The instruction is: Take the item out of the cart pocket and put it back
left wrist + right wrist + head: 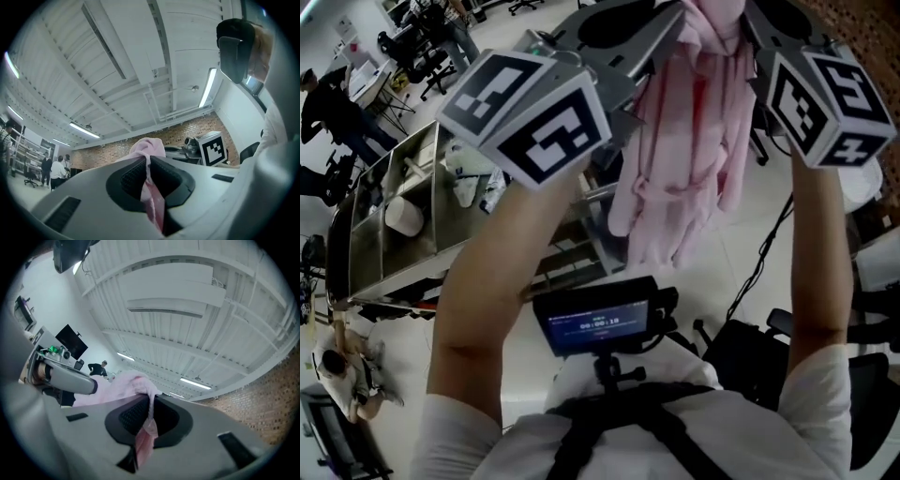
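A pink garment [684, 141] hangs in the air between both raised grippers in the head view. My left gripper [147, 161] is shut on a fold of the pink cloth [151, 197], which bulges above the jaws. My right gripper [151, 404] is likewise shut on the pink cloth [146, 437], with more of it spread to the left. The metal cart [398, 225] stands below at the left, holding white items in its compartments. Both grippers point upward at the ceiling.
A phone on a chest mount [598, 323] sits in front of me. People stand or crouch at the left edge [342, 370]. Office chairs [422, 56] stand at the back left, and dark chairs with cables [750, 347] lie at the right.
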Demonstrator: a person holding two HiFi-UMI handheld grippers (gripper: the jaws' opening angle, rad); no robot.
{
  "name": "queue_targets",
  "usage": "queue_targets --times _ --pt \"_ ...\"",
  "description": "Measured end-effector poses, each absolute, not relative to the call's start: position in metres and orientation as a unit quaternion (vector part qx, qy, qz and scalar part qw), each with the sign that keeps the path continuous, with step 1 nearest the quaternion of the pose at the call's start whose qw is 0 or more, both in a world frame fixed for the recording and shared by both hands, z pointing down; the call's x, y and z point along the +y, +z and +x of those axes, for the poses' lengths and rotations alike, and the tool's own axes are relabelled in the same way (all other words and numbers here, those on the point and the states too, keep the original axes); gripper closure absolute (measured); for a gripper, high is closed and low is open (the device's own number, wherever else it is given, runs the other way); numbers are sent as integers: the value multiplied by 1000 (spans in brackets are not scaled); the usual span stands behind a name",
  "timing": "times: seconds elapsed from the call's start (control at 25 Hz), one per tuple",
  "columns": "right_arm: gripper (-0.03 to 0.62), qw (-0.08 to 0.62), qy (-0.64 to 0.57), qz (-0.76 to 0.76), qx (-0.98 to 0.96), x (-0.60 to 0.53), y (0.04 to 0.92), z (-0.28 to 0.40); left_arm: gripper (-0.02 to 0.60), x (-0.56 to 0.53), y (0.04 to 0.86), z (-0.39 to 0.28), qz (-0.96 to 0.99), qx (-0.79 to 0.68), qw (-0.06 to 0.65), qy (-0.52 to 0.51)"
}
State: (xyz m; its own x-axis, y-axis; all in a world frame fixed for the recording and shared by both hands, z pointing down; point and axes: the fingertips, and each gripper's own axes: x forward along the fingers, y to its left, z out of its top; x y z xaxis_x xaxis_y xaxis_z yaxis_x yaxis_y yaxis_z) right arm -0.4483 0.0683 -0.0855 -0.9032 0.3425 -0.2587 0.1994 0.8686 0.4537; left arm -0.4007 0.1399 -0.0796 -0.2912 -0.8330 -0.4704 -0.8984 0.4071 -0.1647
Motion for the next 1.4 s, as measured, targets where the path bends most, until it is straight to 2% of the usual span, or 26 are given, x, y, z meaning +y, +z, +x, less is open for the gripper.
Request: queue_targets --times 0.56,0.88,1.08,1.4 --pt "572 105 223 173 954 102 -46 -560 571 157 -42 -517 -457 868 193 28" --pt "572 17 226 193 955 128 21 -633 568 177 31 -597 -393 912 114 0" --pt "572 -38 257 191 947 133 69 -667 566 191 99 -644 -350 936 39 -10" --pt "572 -127 294 206 925 144 150 -715 557 187 175 -678 -333 940 -63 -30"
